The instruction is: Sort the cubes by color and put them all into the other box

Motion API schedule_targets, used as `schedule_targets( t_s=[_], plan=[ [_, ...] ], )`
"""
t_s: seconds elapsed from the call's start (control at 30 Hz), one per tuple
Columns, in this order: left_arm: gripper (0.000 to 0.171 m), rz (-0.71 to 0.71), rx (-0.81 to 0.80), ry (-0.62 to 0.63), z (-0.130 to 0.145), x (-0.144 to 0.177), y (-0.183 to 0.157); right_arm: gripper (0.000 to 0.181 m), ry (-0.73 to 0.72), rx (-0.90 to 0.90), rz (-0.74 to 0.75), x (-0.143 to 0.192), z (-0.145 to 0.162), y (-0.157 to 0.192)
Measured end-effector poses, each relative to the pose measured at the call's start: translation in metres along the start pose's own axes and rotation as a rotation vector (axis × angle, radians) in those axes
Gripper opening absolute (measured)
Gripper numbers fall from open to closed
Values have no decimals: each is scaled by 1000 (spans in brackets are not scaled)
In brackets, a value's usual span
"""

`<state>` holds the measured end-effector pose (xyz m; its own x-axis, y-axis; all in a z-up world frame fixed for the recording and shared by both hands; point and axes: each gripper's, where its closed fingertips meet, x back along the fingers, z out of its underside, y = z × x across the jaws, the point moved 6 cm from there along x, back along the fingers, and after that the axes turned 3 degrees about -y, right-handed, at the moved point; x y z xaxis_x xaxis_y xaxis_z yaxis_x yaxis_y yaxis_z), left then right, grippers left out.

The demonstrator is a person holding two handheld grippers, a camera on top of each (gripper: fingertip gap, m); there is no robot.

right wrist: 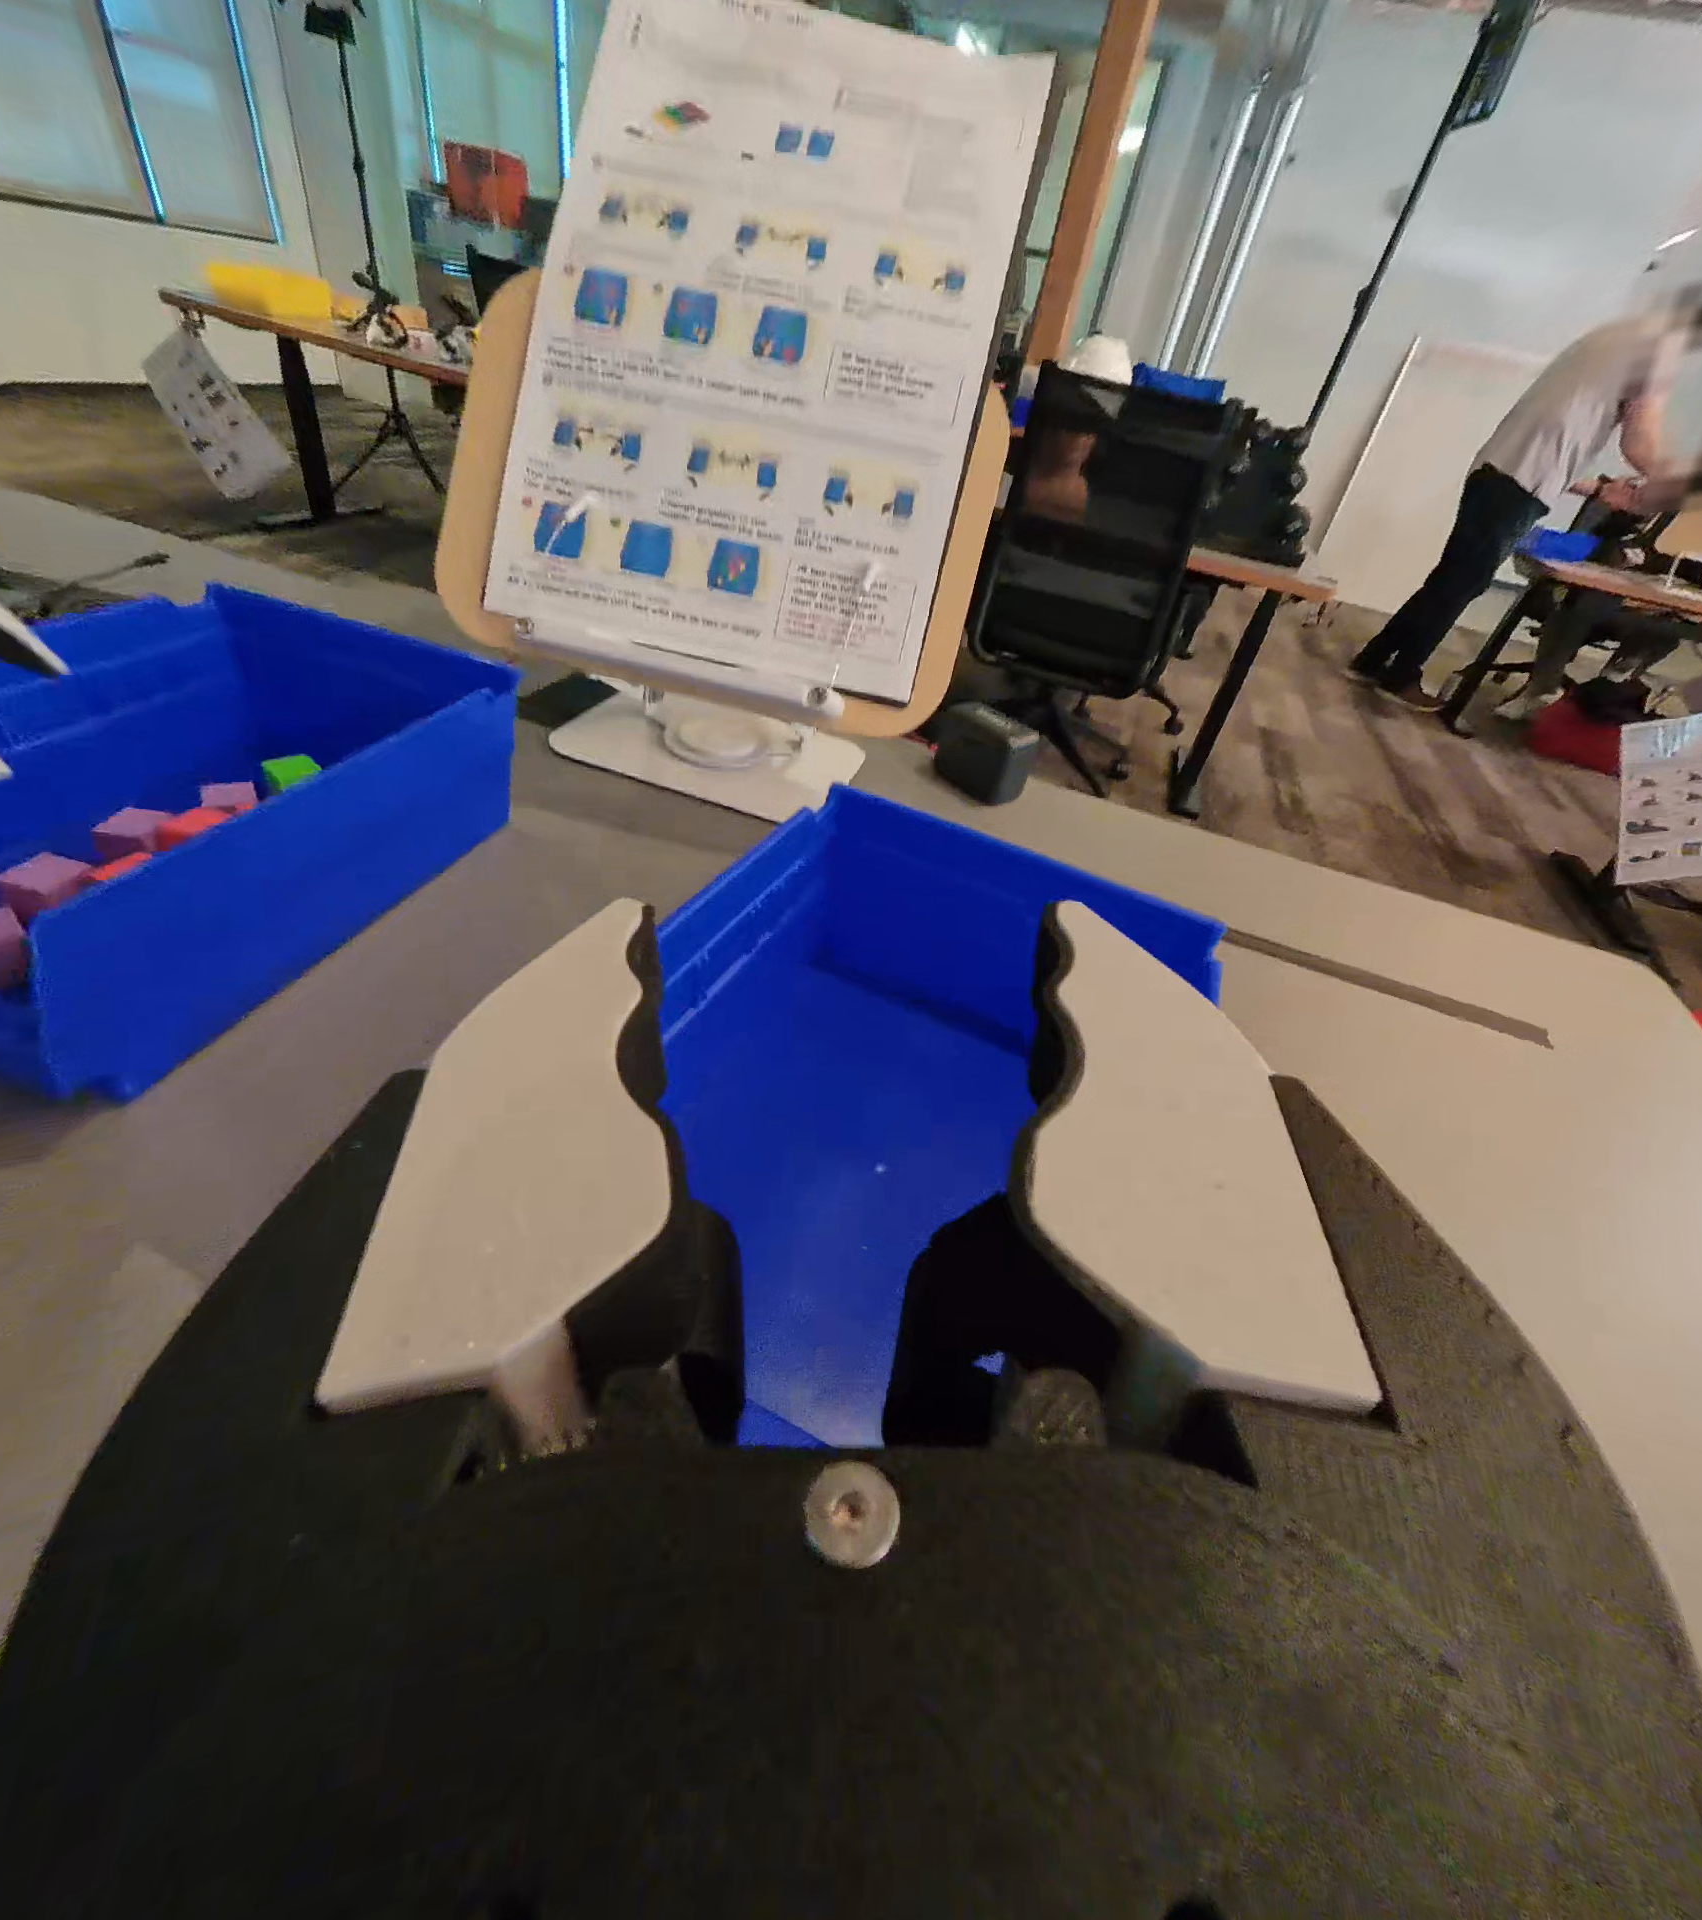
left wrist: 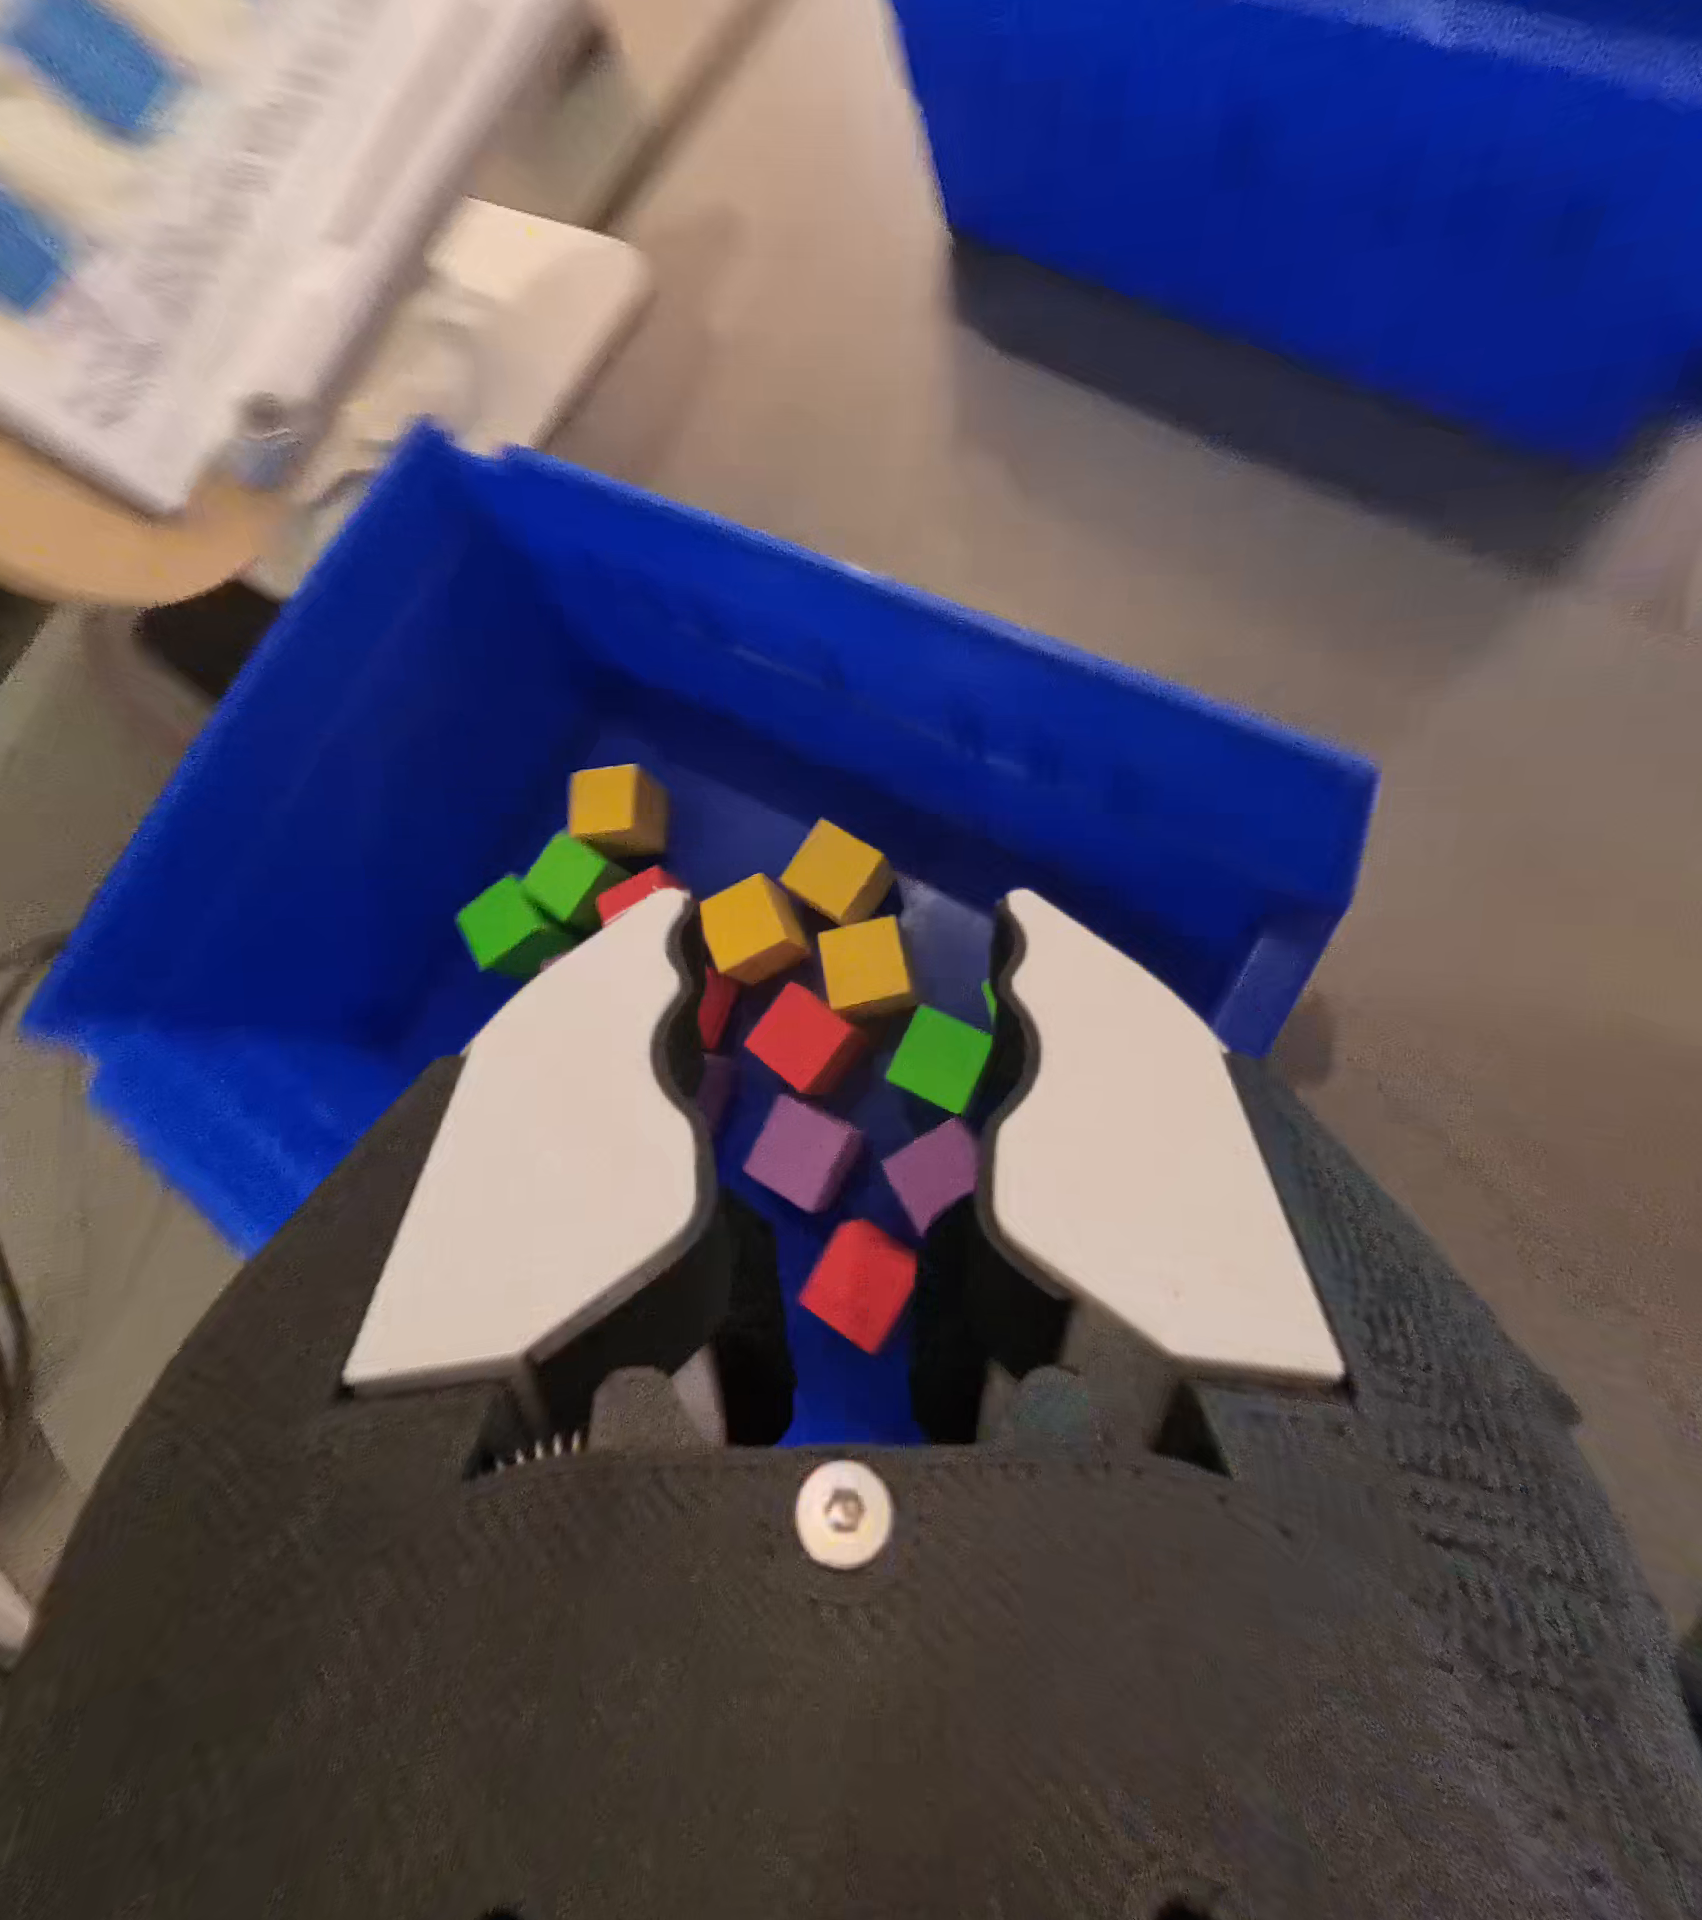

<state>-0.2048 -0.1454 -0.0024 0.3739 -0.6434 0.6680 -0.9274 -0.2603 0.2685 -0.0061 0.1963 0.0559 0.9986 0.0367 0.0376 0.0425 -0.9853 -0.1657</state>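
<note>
Cubes (left wrist: 805, 1039) fill your left bin (left wrist: 327, 831); right bin (right wrist: 857, 1143) bare; left gripper (left wrist: 842, 935) and right gripper (right wrist: 842, 935) both spread, holding nothing.

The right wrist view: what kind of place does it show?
Probably an open office or lab used for recording tabletop handling. It shows standing desks, an office chair, tripods, and an illustrated instruction sheet propped behind two blue bins.

My left gripper (left wrist: 842, 935) hangs with its jaws apart over a blue bin (left wrist: 327, 790) of loose cubes, a yellow cube (left wrist: 753, 927) between its tips, gripping nothing, a second blue bin (left wrist: 1346, 208) beyond.
</note>
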Motion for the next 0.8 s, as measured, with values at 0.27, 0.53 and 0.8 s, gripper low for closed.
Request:
schedule_targets(
  t_s=[0.27, 0.53, 0.8],
  plan=[
    [56, 319, -418, 445, 12, -83, 15, 66, 89, 9, 6, -10, 24, -12],
    [53, 409, -446, 510, 12, -113, 24, 64, 55, 44, 81, 3, 6, -23],
    [50, 425, -474, 551, 24, -125, 19, 62, 40, 54, 104, 7, 0, -19]
  ],
)
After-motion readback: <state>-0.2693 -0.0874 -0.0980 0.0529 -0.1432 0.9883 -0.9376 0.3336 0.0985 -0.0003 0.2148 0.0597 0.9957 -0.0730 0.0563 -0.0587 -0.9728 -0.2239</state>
